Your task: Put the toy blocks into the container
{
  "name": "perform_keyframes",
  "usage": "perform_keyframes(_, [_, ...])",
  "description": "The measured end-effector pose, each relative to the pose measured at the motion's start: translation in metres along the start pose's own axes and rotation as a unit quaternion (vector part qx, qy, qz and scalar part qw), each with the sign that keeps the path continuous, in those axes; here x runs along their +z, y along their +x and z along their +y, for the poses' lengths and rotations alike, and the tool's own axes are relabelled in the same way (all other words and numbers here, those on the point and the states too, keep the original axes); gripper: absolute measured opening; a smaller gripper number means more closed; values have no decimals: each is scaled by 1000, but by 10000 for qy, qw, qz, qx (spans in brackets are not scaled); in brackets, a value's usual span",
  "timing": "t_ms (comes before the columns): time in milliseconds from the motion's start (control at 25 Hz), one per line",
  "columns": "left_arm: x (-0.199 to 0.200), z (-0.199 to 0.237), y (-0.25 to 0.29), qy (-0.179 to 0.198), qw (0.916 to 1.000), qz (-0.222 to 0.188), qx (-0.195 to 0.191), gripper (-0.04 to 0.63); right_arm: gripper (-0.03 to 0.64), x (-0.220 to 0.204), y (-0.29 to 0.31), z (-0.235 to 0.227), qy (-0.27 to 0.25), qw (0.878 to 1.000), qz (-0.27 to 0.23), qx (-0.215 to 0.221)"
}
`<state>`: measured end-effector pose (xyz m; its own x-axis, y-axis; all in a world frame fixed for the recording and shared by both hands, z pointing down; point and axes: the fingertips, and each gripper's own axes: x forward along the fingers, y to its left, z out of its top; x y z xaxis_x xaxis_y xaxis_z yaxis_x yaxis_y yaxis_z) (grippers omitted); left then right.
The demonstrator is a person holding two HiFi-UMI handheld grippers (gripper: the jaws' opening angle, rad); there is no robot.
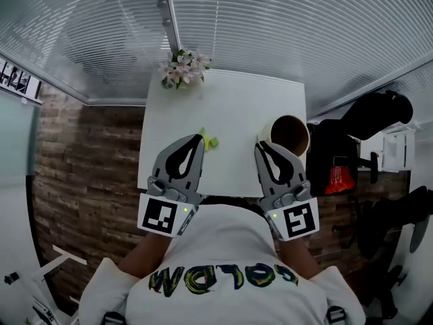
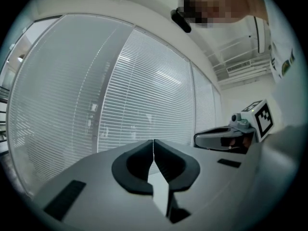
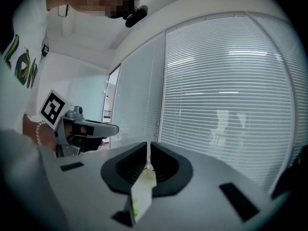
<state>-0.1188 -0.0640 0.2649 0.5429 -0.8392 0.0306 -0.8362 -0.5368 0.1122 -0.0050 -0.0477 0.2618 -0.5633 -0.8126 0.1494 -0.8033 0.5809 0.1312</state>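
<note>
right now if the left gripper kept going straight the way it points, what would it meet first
Probably the yellow-green toy block just ahead of the left gripper on the table. Height is unclear from the head view; if it rides above the block, the window blinds come next.

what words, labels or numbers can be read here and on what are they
"LO": the only sure part of the big yellow-green letters on the shirt; they show upside down and creased.
Left cube, right cube: black square markers only, no words.
Red patch on the black bag: too small to read.
</note>
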Motion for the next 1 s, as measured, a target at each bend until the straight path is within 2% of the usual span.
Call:
perform_keyframes(160, [-13,6,2,-29,9999,102,3,15,46,-24,14,6,-72,9997,156,157])
perform_keyframes(320, [-26,10,1,-41,9998,182,17,15,72,-70,30,16,-165,9979,561,295])
perform_keyframes(600, [-49,19,-3,-117,9995,280,103,15,131,-162,65,33,235,9931,1062,430])
perform_keyframes(1000, [-84,31,-11,-207,9979,566,223,15,194,-269,108,52,274,9805,1799,738])
